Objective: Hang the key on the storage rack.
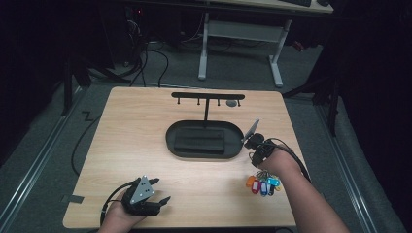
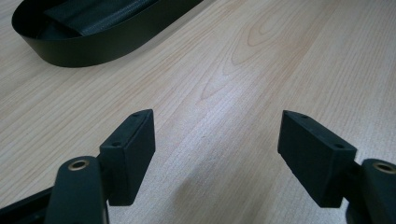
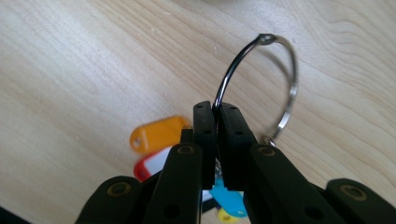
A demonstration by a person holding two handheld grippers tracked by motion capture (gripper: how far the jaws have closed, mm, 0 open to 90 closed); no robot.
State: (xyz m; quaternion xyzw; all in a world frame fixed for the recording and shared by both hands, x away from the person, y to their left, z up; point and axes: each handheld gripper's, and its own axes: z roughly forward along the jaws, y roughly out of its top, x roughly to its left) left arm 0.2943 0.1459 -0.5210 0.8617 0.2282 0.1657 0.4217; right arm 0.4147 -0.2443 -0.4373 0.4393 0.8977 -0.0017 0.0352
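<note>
My right gripper (image 3: 216, 109) is shut on a thin metal ring (image 3: 267, 38), pinching its dark side just above the wooden table. Coloured key tags hang from the ring under the jaws: an orange one (image 3: 156, 133), a red one (image 3: 149, 165) and a blue one (image 3: 226, 198). In the high view the right gripper (image 1: 258, 158) is near the table's right edge, with the bunch of tags (image 1: 262, 185) just in front of the hand. My left gripper (image 1: 162, 190) rests low at the front left, open, and nothing lies between its jaws (image 2: 215, 126).
A black oval tray (image 1: 170, 138) with a dark insert sits mid-table; its wall (image 2: 70, 51) shows in the left gripper view. Behind it stands a black T-shaped hook rack (image 1: 208, 96) with a small grey item (image 1: 232, 103) at its right end. Bare wood lies between the hands.
</note>
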